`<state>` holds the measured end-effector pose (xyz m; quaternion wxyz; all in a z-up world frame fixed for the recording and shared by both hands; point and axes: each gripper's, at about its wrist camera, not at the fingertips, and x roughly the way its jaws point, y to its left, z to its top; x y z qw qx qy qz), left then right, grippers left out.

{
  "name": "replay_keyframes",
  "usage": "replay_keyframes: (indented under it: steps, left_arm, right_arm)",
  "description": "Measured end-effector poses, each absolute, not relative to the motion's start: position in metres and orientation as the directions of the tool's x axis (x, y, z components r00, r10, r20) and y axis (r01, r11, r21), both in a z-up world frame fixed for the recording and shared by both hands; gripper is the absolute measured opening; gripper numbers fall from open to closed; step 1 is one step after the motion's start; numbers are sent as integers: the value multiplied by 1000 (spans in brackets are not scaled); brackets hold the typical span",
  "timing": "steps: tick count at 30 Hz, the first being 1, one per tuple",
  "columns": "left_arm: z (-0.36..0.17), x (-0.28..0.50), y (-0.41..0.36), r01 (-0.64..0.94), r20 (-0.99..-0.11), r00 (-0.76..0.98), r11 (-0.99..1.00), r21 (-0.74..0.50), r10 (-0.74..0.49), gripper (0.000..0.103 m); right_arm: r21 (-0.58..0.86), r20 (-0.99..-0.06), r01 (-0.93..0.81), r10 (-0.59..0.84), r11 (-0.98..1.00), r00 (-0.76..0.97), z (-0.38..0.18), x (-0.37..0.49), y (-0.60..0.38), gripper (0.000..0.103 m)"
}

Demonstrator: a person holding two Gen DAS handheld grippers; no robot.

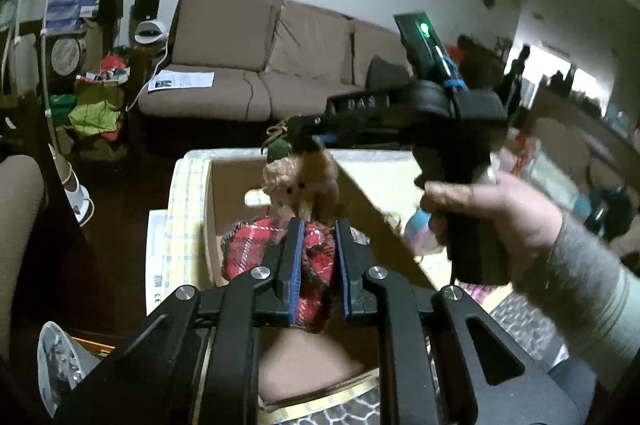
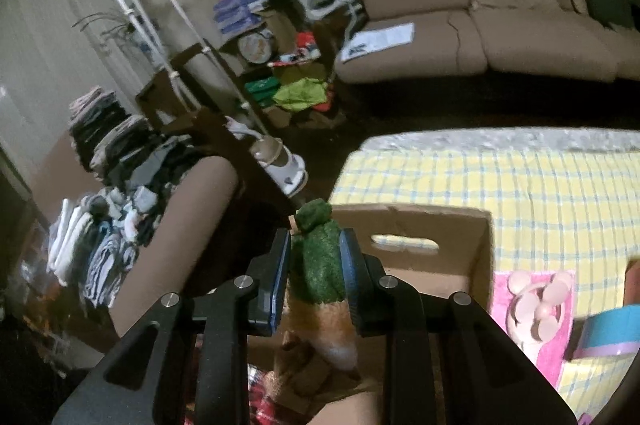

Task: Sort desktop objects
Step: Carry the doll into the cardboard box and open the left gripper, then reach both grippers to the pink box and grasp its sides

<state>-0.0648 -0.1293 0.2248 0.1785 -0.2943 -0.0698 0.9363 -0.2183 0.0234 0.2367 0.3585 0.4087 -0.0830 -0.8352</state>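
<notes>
- In the left wrist view, a heap of green and red bags sits on the floor at far left, beside a brown sofa that has a sheet of paper on its seat.
- In the middle, the left hand-held gripper is clamped on the red plaid cloth of a doll, whose pale woolly head sticks up beyond the fingers.
- The doll hangs over an open cardboard box standing on the surface, which is covered by a yellow checked cloth.
- Further right, the right hand-held gripper reaches in from the side above the doll's head, held by a person's hand in a grey sleeve.
- In the right wrist view, folded clothes are stacked at left.
- In the middle, the right hand-held gripper is closed on a green and orange plush toy, its green end upward, above the cardboard box.
- To the right of the box, a pink fan with round ears lies on the checked surface, near a blue and pink roll at the edge.
</notes>
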Motion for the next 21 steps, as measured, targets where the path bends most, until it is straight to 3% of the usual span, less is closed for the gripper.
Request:
replay_keyframes:
  steps: [2, 4, 6, 7, 10, 17, 21]
  left_arm:
    - [214, -69, -120, -298, -565, -744, -934, -198, 357, 18]
    - [199, -77, -111, -301, -637, -693, -939, -168, 336, 37]
    - [190, -77, -109, -303, -654, -673, -935, -181, 345, 54]
    - [190, -75, -109, -302, -649, -675, -934, -191, 351, 58]
    - [194, -73, -112, -292, -635, -680, -930, -226, 367, 62]
    - [208, -70, -133, -234, -609, -706, -931, -279, 361, 66]
    - [210, -65, -135, -226, -612, -709, -935, -272, 350, 69]
  right_arm:
    - [422, -646, 517, -648, -744, -405, 227, -222, 26, 25]
    - [380, -708, 489, -587, -785, -392, 213, -227, 27, 29]
    - [344, -742, 462, -538, -818, -400, 205, -228, 32, 30]
    - [350, -733, 460, -544, -816, -407, 206, -226, 39, 33]
    - [356, -703, 460, -558, -813, -441, 216, -219, 58, 54]
    - [298, -696, 454, -517, -840, -499, 238, -204, 89, 58]
    - [301, -690, 448, -516, -842, -507, 242, -194, 106, 66]
